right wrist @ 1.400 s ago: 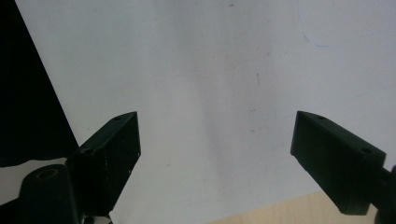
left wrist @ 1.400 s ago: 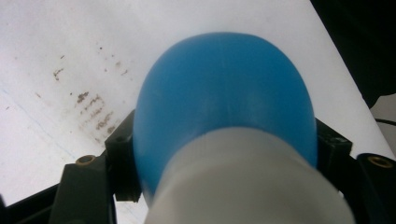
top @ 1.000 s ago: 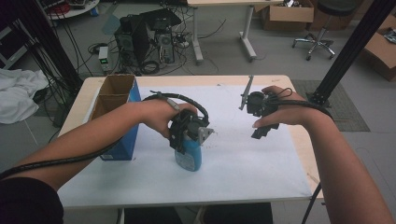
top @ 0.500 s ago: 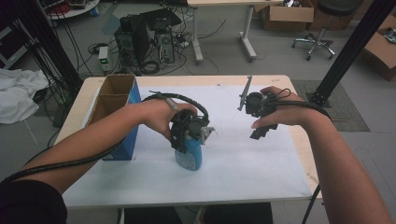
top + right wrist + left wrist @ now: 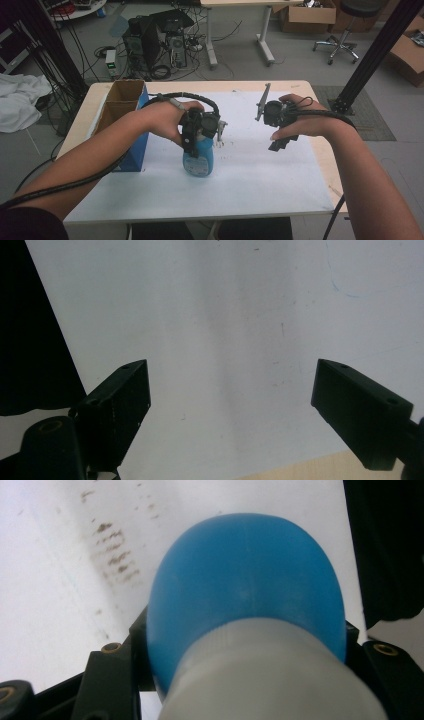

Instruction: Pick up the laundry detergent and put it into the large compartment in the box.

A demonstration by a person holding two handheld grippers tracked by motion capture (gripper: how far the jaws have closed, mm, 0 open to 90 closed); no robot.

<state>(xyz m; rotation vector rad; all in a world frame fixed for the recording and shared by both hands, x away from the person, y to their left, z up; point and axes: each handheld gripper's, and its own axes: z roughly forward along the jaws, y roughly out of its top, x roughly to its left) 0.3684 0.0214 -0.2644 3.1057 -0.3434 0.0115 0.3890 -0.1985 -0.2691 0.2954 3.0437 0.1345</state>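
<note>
While the left gripper (image 5: 199, 136) clamps the blue bottle (image 5: 198, 159) by its neck at frame centre, the grasp looks done; carrying it, perhaps to the cardboard box (image 5: 122, 102) at left, remains. The right gripper (image 5: 230, 390) hangs wide open, empty.

The right gripper (image 5: 232, 390) looks down on a white sheet (image 5: 225, 315) covering the table, its two black jaws standing wide apart with nothing between them. The sheet carries a faint blue pen curve (image 5: 345, 287) toward the upper right and a few small specks. A strip of bare wooden table edge (image 5: 300, 467) shows along the bottom. A dark shape (image 5: 30, 340) fills the left side; what it is cannot be told.
</note>
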